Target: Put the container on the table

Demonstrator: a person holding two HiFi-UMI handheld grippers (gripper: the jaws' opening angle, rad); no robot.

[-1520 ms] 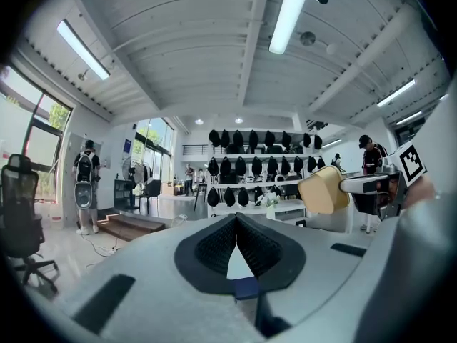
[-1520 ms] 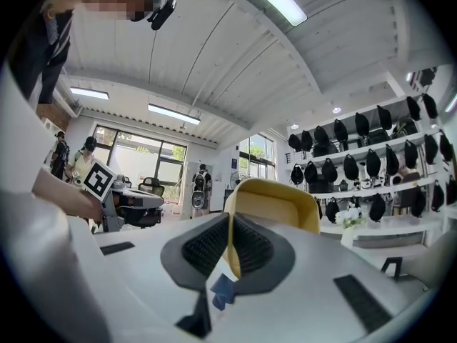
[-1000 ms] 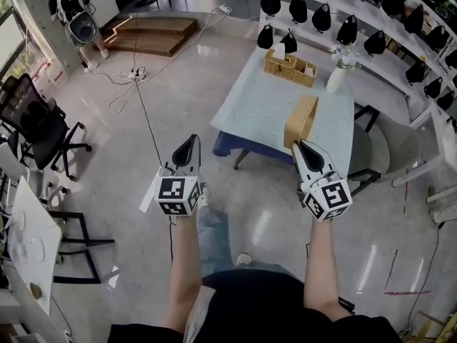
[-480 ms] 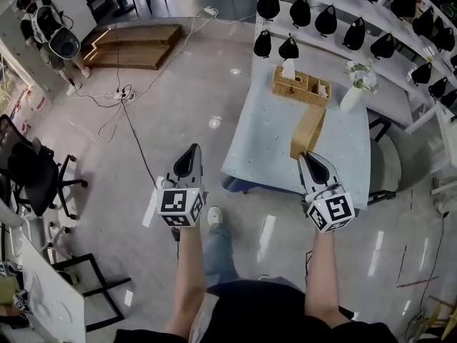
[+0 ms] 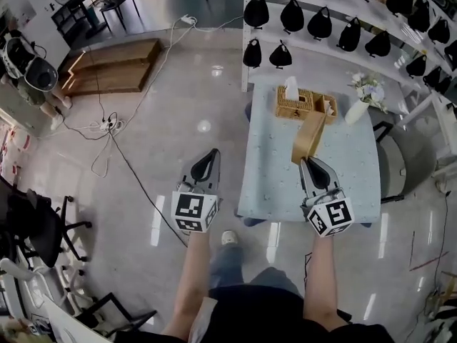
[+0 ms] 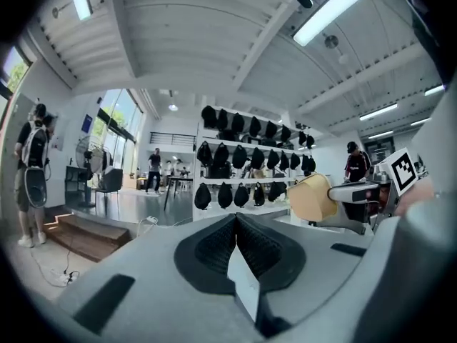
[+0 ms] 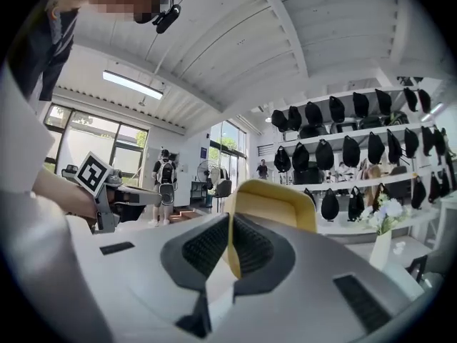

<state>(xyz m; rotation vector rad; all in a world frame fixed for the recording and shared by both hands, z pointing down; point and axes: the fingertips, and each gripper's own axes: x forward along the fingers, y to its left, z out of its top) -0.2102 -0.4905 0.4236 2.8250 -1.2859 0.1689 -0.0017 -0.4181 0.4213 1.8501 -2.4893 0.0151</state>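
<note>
Right gripper (image 5: pixel 313 164) had its jaws clamped on the wall of the yellow container (image 5: pixel 308 137), over the light-blue surface (image 5: pixel 268 170). Left gripper (image 5: pixel 207 163) sat left of that surface, jaws pressed together on nothing.

both forearms (image 5: pixel 191 277) reach forward side by side, the left tool (image 5: pixel 211 154) closed and empty, the right tool (image 5: pixel 309 163) clamped on the container (image 5: pixel 308 136).
</note>
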